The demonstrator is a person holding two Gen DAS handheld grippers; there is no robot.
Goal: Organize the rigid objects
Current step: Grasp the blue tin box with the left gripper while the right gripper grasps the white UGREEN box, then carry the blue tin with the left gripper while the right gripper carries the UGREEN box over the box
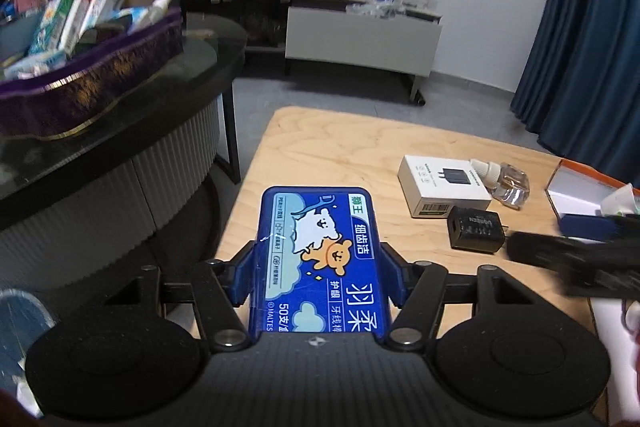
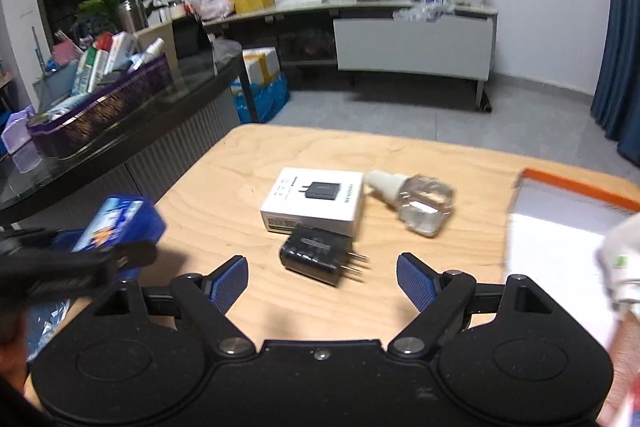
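Our left gripper (image 1: pixel 318 267) clamps one blue flat plastic floss box (image 1: pixel 318 255) above the light wooden table (image 1: pixel 340 147); its near end is cut off. The right gripper (image 2: pixel 320 277) stands wide open, empty, with one black plug adapter (image 2: pixel 316 255) at 12 o'clock. One white carton (image 2: pixel 314 201), one clear bottle (image 2: pixel 420 203). The orange-rimmed box (image 2: pixel 576 193) at 3 o'clock is blurred

Light wooden table (image 2: pixel 224 187), rounded corners, pale grain. On it near centre: white charger box (image 2: pixel 314 201), lying flat. Black plug adapter (image 2: pixel 314 254) touching the box at its 6 o'clock, prongs toward 3 o'clock. Clear glass bottle (image 2: pixel 420 202) with white cap on its side, just beside the box at 3 o'clock. Orange-rimmed open box (image 2: pixel 568 211) further toward 3 o'clock.
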